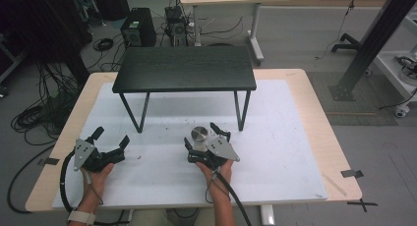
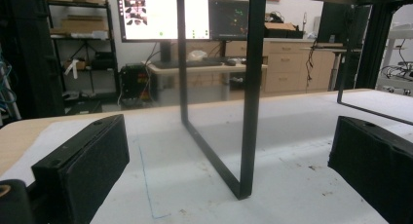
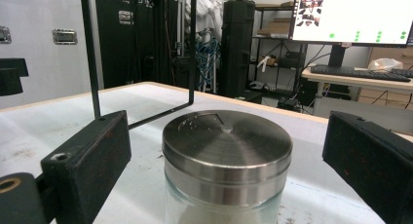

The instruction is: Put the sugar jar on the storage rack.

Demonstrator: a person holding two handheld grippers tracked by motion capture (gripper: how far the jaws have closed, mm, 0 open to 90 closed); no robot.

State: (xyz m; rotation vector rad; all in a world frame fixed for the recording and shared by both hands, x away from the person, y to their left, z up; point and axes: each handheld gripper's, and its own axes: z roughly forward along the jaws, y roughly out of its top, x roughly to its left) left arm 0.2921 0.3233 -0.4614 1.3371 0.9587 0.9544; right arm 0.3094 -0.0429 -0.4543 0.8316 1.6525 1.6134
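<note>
A glass jar with a brushed metal lid (image 1: 199, 137) stands upright on the white mat, in front of the black stand. In the right gripper view the jar (image 3: 226, 158) sits between the two jaws with a gap on each side, so my right gripper (image 1: 203, 138) is open around it. My left gripper (image 1: 111, 137) rests at the front left of the mat, open, with nothing between its jaws. The left gripper view looks at a black stand leg (image 2: 252, 92).
A black low stand (image 1: 185, 69) with thin metal legs occupies the back half of the mat (image 1: 275, 147). The wooden table edge (image 1: 339, 152) runs round the mat. Cables, computer towers and a desk lie on the floor beyond.
</note>
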